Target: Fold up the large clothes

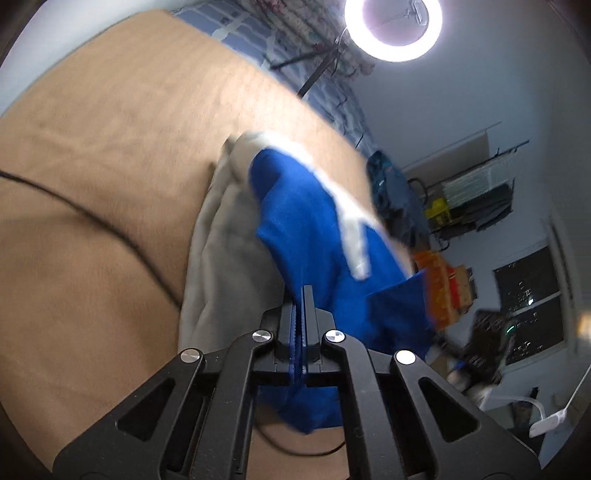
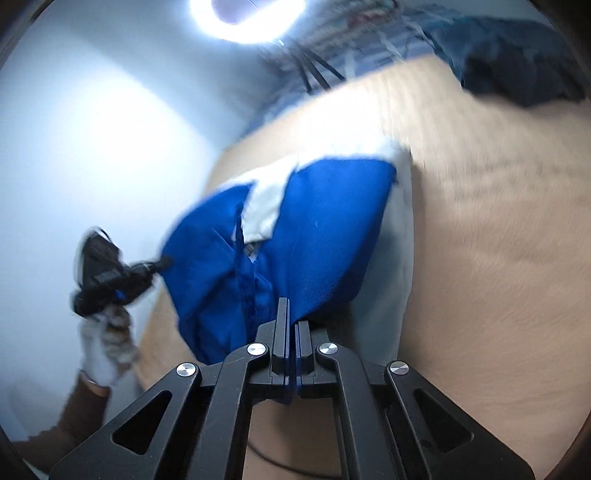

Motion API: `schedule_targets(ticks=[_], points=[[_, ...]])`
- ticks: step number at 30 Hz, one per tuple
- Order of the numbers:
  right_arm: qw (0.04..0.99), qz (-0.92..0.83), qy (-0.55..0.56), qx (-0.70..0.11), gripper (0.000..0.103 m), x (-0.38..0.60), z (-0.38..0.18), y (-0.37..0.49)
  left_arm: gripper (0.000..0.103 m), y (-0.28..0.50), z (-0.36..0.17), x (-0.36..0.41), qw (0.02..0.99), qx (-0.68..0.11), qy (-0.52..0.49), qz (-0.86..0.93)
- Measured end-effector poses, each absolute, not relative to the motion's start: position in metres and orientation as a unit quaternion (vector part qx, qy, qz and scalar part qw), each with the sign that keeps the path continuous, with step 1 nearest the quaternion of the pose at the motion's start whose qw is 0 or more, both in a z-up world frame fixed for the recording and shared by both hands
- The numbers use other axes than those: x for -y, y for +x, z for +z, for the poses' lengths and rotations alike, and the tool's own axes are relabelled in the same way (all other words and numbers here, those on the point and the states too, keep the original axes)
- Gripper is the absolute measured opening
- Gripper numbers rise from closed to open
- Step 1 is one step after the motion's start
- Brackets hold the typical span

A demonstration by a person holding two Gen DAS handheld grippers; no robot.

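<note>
1. left gripper (image 1: pixel 303 295) clamped on blue fabric of the blue-and-white garment (image 1: pixel 306 221).
2. right gripper (image 2: pixel 291 314) also pinching its blue cloth.
3. garment lifted partly off the tan bed cover (image 1: pixel 110 147), white part (image 2: pixel 400 258) resting there.

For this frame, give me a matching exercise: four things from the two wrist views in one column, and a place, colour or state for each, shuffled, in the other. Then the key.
Things
1. left gripper
2. ring light
3. black cable
4. tan bed cover

Descriptions
A. glowing, up near the top of the view
B. spread flat under the clothes
C. shut on the blue garment
D. lying loose across the tan surface

Pairs: 1-C, 2-A, 3-D, 4-B

The right gripper is likewise shut on the blue garment.
</note>
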State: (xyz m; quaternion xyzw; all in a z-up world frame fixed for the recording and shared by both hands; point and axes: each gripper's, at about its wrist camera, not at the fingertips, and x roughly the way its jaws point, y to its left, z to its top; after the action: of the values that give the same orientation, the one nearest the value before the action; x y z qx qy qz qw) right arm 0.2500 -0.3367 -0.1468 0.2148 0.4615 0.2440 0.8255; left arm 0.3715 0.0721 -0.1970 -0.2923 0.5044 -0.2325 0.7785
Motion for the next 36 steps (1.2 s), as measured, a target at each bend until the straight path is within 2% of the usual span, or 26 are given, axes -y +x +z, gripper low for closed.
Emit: schedule_targets(ticks=[4, 7, 11, 15, 22, 27, 34, 36], points=[[0.804, 0.211, 0.22, -0.511, 0.001, 0.34, -0.193, 0.249, 0.0, 0.368, -0.239, -0.075, 0.757, -0.536, -0.308, -0.211], [0.804, 0.189, 0.187, -0.532, 0.001, 0.331, -0.22, 0.249, 0.0, 0.363, -0.235, -0.075, 0.765, -0.53, -0.296, -0.213], [0.814, 0.183, 0.132, -0.535, 0.004, 0.331, -0.191, 0.25, 0.0, 0.35, -0.203, -0.079, 0.792, -0.525, -0.227, -0.214], [0.84, 0.189, 0.084, -0.501, 0.005, 0.335, -0.148, 0.24, 0.0, 0.339, -0.156, -0.091, 0.831, -0.48, -0.181, -0.215], [0.879, 0.19, 0.035, -0.435, 0.005, 0.304, -0.12, 0.294, 0.001, 0.41, -0.112, -0.041, 0.869, -0.445, -0.091, -0.195], [0.889, 0.201, 0.0, -0.41, 0.005, 0.268, -0.128, 0.35, 0.001, 0.462, -0.129, -0.004, 0.865, -0.459, -0.06, -0.193], [0.864, 0.222, -0.019, -0.452, 0.005, 0.249, -0.165, 0.396, 0.001, 0.486, -0.204, 0.014, 0.843, -0.508, -0.007, -0.175], [0.85, 0.232, -0.035, -0.472, 0.005, 0.245, -0.185, 0.395, 0.001, 0.479, -0.223, 0.009, 0.848, -0.496, -0.008, -0.185]])
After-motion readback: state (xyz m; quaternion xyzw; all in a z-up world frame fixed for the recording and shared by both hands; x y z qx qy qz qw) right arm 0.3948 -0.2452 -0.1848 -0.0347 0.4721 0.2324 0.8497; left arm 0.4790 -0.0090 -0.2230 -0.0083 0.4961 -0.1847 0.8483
